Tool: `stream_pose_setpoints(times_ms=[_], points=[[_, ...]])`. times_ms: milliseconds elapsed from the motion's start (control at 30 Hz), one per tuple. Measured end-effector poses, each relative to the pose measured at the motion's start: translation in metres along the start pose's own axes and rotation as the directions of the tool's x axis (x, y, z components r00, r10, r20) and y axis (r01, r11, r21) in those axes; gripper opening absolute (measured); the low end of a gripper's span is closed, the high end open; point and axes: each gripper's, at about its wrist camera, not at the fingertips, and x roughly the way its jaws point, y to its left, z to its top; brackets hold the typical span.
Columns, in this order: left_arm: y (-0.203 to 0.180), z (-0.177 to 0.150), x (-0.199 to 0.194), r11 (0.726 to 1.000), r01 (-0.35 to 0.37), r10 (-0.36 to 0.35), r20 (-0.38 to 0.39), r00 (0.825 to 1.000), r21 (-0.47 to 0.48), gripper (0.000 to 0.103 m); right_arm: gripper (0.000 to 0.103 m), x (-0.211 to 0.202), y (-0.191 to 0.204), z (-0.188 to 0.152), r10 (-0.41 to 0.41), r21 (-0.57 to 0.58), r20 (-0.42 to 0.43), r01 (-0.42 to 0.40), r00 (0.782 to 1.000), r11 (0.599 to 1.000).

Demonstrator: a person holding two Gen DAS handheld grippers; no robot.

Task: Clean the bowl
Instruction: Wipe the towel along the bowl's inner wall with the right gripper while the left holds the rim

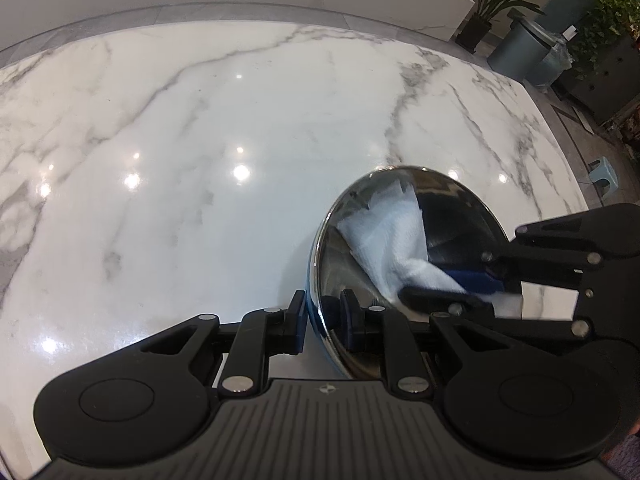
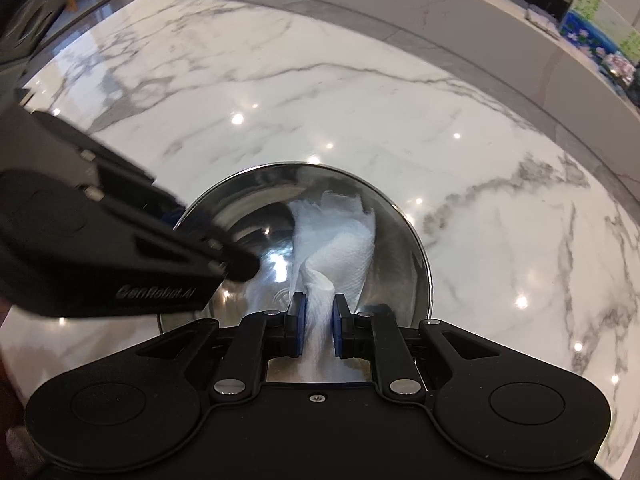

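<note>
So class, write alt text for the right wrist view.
The right claw pinches a white paper towel that trails into a shiny steel bowl on a marble table. The left claw reaches in over the bowl's left rim.

White marble tabletop (image 1: 200, 140), grey veining, glossy, ceiling-light reflections scattered across it. Rounded far edge, grey floor strip beyond. Stainless steel bowl (image 1: 452, 200) sits directly on tabletop near front edge, toward right side in left wrist view, centred in right wrist view (image 2: 396, 232). Mirror-polished bowl wall reflects marble. Nothing else visible lying on surface.
</note>
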Motion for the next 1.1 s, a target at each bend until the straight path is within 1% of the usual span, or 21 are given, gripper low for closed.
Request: stream_pose_setpoints(times_ms=[33,67,200,300,400,533,667,867,1100], points=[[0.000,0.000,0.000,1.000,0.000,0.000,0.000,1.000,0.002,0.016,0.013,-0.001,0.001,-0.001,0.005,-0.009,-0.004,-0.005,1.000,1.000],[0.000,0.000,0.000,1.000,0.000,0.000,0.000,1.000,0.004,0.016,0.013,-0.001,0.002,-0.001,-0.007,-0.015,-0.005,0.007,1.000,1.000],[0.001,0.000,0.000,1.000,0.004,-0.004,-0.005,1.000,0.005,0.016,0.012,-0.004,0.003,-0.002,-0.085,-0.037,0.000,0.085,0.996,0.996],[0.001,0.000,0.000,1.000,0.001,-0.001,-0.005,1.000,0.012,0.016,0.012,-0.010,0.005,-0.002,-0.129,-0.054,0.031,0.130,0.991,0.990],[0.000,0.000,-0.001,1.000,-0.002,0.002,-0.005,1.000,0.016,0.016,0.012,-0.020,0.005,-0.003,-0.127,-0.066,0.074,0.132,0.989,0.989],[-0.003,-0.002,-0.002,1.000,-0.005,0.005,-0.004,1.000,0.022,0.016,0.012,-0.035,0.000,-0.003,-0.136,-0.046,0.127,0.143,0.982,0.989],[-0.002,-0.002,-0.002,1.000,0.005,-0.005,-0.008,1.000,0.020,0.016,0.012,-0.030,-0.002,-0.003,-0.167,-0.047,0.133,0.175,0.977,0.984],[-0.001,-0.002,-0.001,1.000,0.010,-0.010,-0.010,1.000,0.019,0.016,0.012,-0.018,-0.001,-0.001,-0.172,-0.050,0.117,0.179,0.978,0.983],[0.000,-0.001,-0.001,1.000,0.013,-0.013,-0.011,1.000,0.020,0.016,0.012,-0.004,-0.003,-0.003,-0.118,-0.019,0.087,0.120,0.989,0.993]])
